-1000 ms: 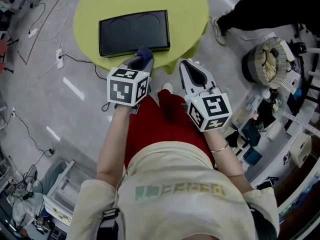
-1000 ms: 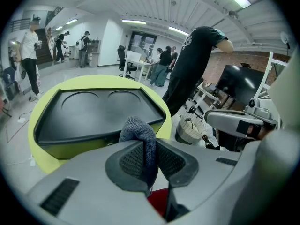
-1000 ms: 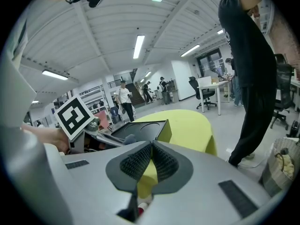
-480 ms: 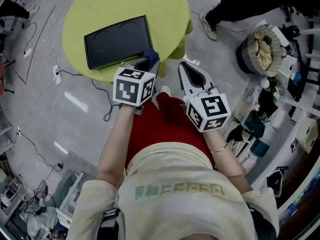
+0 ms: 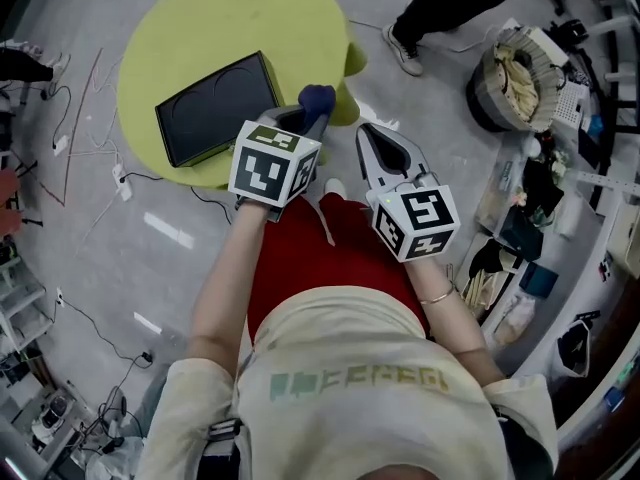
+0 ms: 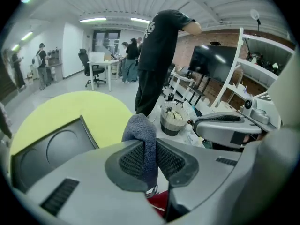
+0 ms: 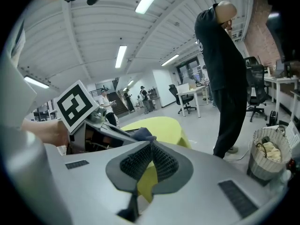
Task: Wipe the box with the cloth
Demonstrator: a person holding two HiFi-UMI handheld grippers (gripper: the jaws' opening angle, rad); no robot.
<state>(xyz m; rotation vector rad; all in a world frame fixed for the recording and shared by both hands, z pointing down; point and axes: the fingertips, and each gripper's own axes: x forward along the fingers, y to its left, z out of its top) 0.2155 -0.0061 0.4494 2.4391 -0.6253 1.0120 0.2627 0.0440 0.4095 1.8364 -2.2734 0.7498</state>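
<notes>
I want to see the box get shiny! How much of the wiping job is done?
Done: the cloth is picked up, pinched in the shut left claw. In hand: it hangs beside the black box on the yellow table, not touching it. Left: the wiping itself; I can't tell if any of the box is clean yet. The right claw is shut and empty.

Dark blue cloth [image 5: 317, 97], black box [image 5: 214, 108] on yellow-green table [image 5: 200, 18] upper left, red garment [image 5: 300, 258] at centre
</notes>
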